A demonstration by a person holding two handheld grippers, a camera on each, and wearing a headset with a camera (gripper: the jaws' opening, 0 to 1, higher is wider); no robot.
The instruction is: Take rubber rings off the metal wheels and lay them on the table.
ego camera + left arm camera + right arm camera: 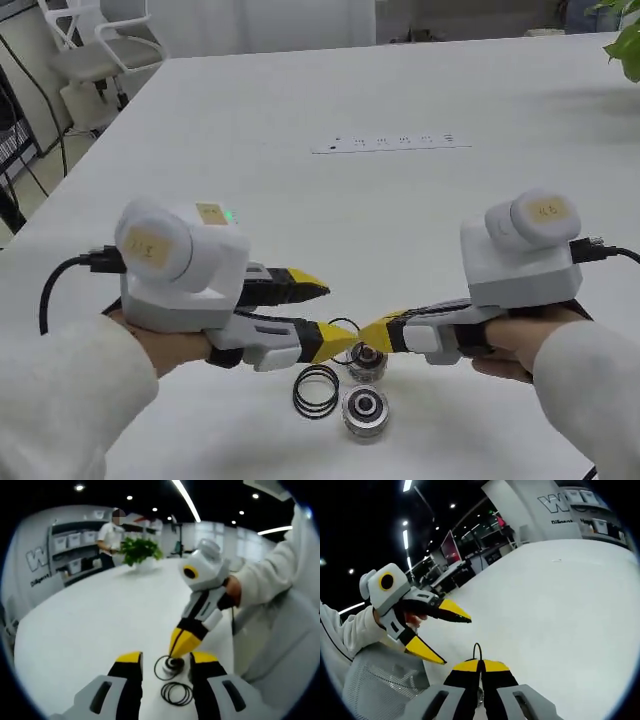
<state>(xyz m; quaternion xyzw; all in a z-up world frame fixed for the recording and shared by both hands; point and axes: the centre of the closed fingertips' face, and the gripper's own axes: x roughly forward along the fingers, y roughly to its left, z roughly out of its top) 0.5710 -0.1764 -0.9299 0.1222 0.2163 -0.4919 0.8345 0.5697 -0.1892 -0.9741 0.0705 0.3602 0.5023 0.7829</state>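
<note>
Right gripper (368,334) pinched shut on a rubber ring (477,652) at a metal wheel (367,362); left gripper (333,315) spread open alongside.

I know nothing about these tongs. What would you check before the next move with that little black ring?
1. Right tongs shut on the thin black rubber ring: ok.
2. Ring free of the small round silver metal wheel: cannot tell.
3. Left tongs open: ok.
4. Bare white table to lay it on: ok.
5. Heap of loose black rubber rings lying flat on the table: ok.
</note>
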